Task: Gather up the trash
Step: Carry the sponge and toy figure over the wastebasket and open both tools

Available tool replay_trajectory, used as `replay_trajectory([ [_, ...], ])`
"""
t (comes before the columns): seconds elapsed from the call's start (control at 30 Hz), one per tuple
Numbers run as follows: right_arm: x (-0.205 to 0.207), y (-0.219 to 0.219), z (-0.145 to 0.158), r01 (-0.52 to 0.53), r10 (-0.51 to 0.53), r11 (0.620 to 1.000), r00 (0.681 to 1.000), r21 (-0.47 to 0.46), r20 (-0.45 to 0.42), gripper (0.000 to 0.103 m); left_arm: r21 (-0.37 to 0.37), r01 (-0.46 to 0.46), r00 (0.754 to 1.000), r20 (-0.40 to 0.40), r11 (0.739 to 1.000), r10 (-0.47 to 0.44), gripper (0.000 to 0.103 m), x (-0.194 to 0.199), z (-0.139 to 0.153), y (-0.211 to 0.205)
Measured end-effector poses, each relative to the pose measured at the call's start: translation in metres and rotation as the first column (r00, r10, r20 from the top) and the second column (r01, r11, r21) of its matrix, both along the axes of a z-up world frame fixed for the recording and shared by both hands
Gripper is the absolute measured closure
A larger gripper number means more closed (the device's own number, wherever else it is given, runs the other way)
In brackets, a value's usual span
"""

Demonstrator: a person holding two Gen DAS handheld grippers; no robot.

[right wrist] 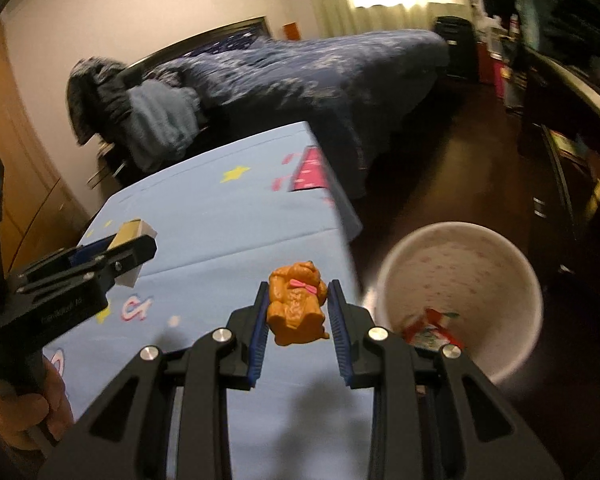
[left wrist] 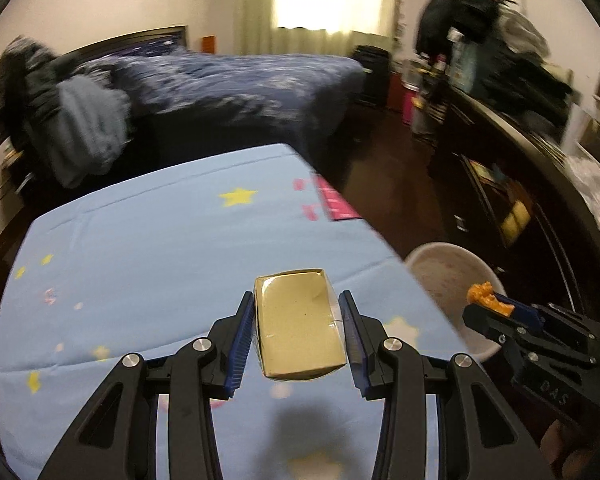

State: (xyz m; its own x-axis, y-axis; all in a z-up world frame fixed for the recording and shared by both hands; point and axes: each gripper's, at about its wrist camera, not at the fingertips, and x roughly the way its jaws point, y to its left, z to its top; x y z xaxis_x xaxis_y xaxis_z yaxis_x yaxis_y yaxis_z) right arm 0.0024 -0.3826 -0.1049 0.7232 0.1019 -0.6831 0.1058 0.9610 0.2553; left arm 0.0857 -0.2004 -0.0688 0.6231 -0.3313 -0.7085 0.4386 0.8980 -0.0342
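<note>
My left gripper [left wrist: 298, 304] is shut on a small tan cardboard box [left wrist: 298, 328] and holds it above the light blue star-print tablecloth [left wrist: 160, 248]. It also shows at the left of the right wrist view [right wrist: 130, 246] with the box [right wrist: 134, 230]. My right gripper [right wrist: 298, 294] is shut on an orange toy bear [right wrist: 298, 306] with a pink bow, over the table's right edge. It shows in the left wrist view [left wrist: 486, 300] with the bear [left wrist: 488, 298]. A white bin [right wrist: 456, 300] stands on the floor beside the table, with a red wrapper [right wrist: 430, 328] inside.
A bed with a dark blue quilt [left wrist: 240, 80] lies beyond the table. A chair draped with clothes [left wrist: 72, 120] stands at the left. A dark cluttered cabinet [left wrist: 520, 160] runs along the right. Dark wood floor [right wrist: 440, 180] lies between.
</note>
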Motion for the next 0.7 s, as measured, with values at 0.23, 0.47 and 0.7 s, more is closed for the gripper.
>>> replay_trajectory([
  [0.23, -0.016, -0.056, -0.005, 0.135, -0.135, 0.991, 0.991, 0.003, 0.009, 0.073, 0.027, 0.142, 0.99, -0.004, 0.989, -0.142, 0.061, -0.007, -0.009, -0.065],
  [0.47, -0.023, -0.094, -0.014, 0.236, -0.236, 0.972, 0.972, 0.005, 0.006, 0.073, 0.031, 0.255, 0.967, -0.007, 0.967, -0.254, 0.061, -0.01, -0.013, -0.119],
  [0.7, -0.019, -0.124, -0.024, 0.304, -0.304, 0.953, 0.953, 0.017, 0.004, 0.073, 0.032, 0.317, 0.948, -0.016, 0.948, -0.316, 0.061, -0.004, -0.019, -0.159],
])
